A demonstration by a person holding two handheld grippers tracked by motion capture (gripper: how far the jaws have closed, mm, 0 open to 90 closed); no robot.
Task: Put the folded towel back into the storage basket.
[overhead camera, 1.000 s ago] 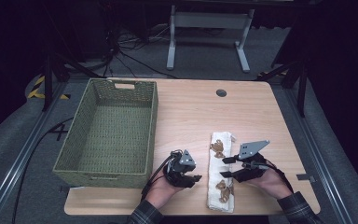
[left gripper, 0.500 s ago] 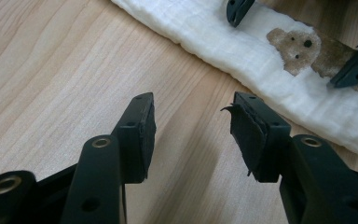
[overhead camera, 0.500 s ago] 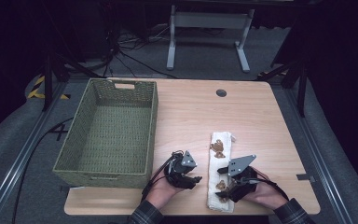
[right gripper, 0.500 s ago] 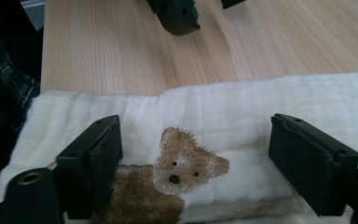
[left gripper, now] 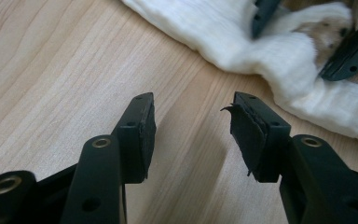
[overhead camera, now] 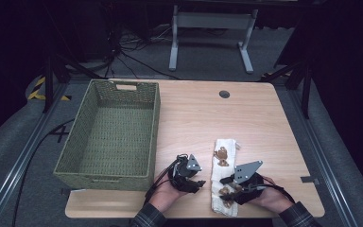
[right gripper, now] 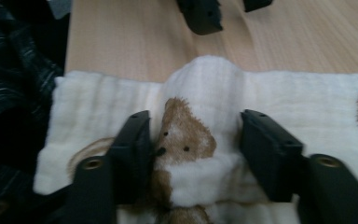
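Observation:
A white towel (overhead camera: 224, 158) printed with brown bears lies lengthwise on the wooden table (overhead camera: 255, 123), near its front edge. My right gripper (overhead camera: 225, 190) is lowered onto the towel's near end. In the right gripper view its jaws (right gripper: 193, 140) stand apart on either side of a raised fold of the towel (right gripper: 205, 88) with a bear's face on it. My left gripper (overhead camera: 199, 183) rests open on bare wood just left of the towel, nothing between its jaws (left gripper: 193, 126). The towel (left gripper: 279, 51) and the right gripper's jaw tips lie just beyond it.
A green woven basket (overhead camera: 155, 123) with nothing visible inside stands on the table's left half. A round cable hole (overhead camera: 224, 94) sits near the far edge. Bare wood stretches behind and right of the towel. A metal stand (overhead camera: 210, 21) stands on the floor beyond.
My right gripper has moved left and toward the front edge, down onto the towel's near end, and a fold now stands between its jaws. The left gripper has barely moved.

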